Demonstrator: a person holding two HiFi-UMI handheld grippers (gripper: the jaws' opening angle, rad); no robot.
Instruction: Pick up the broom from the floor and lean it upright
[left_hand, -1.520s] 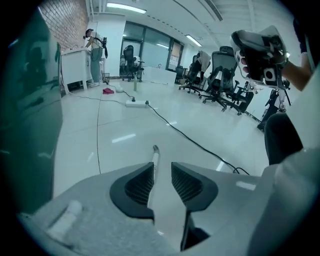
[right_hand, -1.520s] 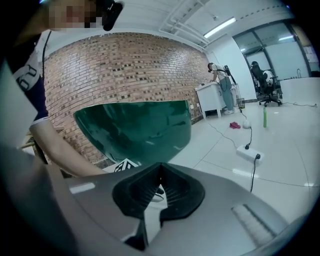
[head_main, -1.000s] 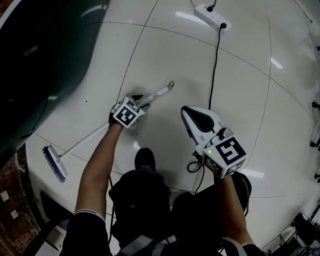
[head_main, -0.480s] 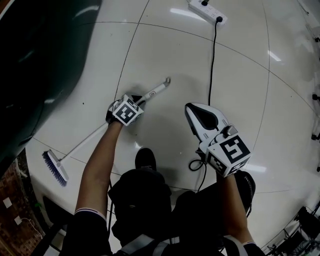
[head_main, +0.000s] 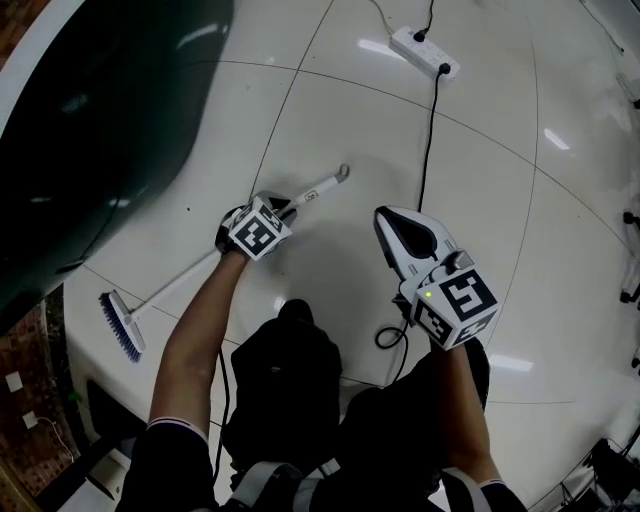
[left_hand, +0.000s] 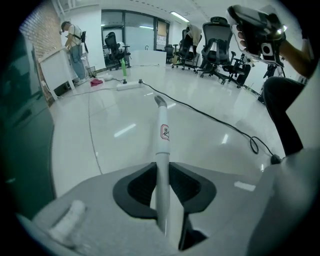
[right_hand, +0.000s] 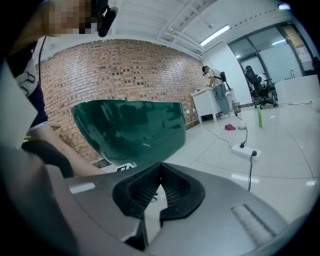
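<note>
In the head view the broom (head_main: 180, 282) lies slanted on the white tiled floor (head_main: 500, 150), its brush head (head_main: 122, 326) down at the left beside a dark green rounded body (head_main: 90, 130) and its free handle end up towards the middle. The left gripper (head_main: 278, 208) sits on the handle near that free end, far from the brush. The right gripper (head_main: 390, 222) hangs apart over bare floor, with a black cable (head_main: 430, 130) running past it to a power strip (head_main: 425, 52). With the grip so far from the brush, the sound way is probably to raise the handle end and let the bristles stay down as the pivot, swinging the shaft clear of the cable. In the left gripper view the jaws have just been closing and now clench the white handle (left_hand: 162, 135), which runs straight out between the pads; it looks centred, so the clench should be kept firm and the wrist unrolled as the shaft tips up, or it may slide. In the right gripper view the jaws meet at their tips with nothing between them. This gripper would need to open before steadying the shaft lower down, and the green body (right_hand: 130, 130) or the brick wall (right_hand: 125, 70) looks a likely rest.
</note>
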